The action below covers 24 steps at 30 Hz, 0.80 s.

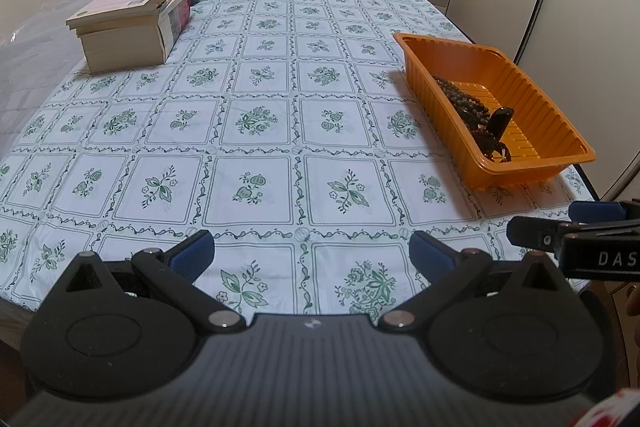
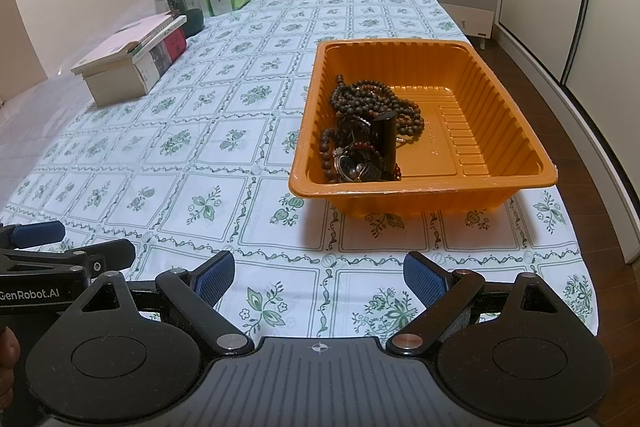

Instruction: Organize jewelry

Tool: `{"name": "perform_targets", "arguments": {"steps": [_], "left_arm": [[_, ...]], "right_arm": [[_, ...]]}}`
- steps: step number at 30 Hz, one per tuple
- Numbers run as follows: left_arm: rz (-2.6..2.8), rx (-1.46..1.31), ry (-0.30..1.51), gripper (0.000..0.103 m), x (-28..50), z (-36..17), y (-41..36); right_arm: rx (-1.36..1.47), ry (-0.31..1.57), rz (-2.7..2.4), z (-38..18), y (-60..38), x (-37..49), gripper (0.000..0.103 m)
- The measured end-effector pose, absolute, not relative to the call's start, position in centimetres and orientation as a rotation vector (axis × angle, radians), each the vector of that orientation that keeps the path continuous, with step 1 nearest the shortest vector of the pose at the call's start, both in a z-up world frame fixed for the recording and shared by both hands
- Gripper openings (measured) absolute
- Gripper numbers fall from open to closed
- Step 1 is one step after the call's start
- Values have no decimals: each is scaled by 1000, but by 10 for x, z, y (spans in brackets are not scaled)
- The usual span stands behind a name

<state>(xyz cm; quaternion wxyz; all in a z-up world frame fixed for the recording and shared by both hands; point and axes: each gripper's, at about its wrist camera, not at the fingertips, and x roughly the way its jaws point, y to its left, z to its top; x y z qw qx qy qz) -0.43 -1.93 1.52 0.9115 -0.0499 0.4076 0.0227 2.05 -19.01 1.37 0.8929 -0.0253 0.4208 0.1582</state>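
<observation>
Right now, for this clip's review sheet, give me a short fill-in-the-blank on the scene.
1. The bead jewelry lies piled in an ____ tray.
2. Both the left gripper and the right gripper have their jaws ____.
3. The tablecloth is printed with ____ floral squares.

Missing words: orange; open; green

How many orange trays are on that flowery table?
1. The ribbed orange plastic tray sits near the right edge of the green-flowered tablecloth, holding a tangle of dark beaded jewelry. None seems hidden.
</observation>
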Motion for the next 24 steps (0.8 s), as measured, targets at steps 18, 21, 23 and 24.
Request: {"name": "perform_targets", "arguments": {"steps": [18,21,23,24], "left_arm": [[45,-102,841,103,-4,15,-19],[46,-103,840,103,-4,15,-19],[46,-102,841,103,-4,15,-19],[46,-103,840,103,-4,15,-19]], "right_arm": [[-52,875,329,13,-189,21,91],[-52,874,329,13,-189,21,91],[-52,875,329,12,-189,21,91],[-52,876,329,11,-189,21,91]]}}
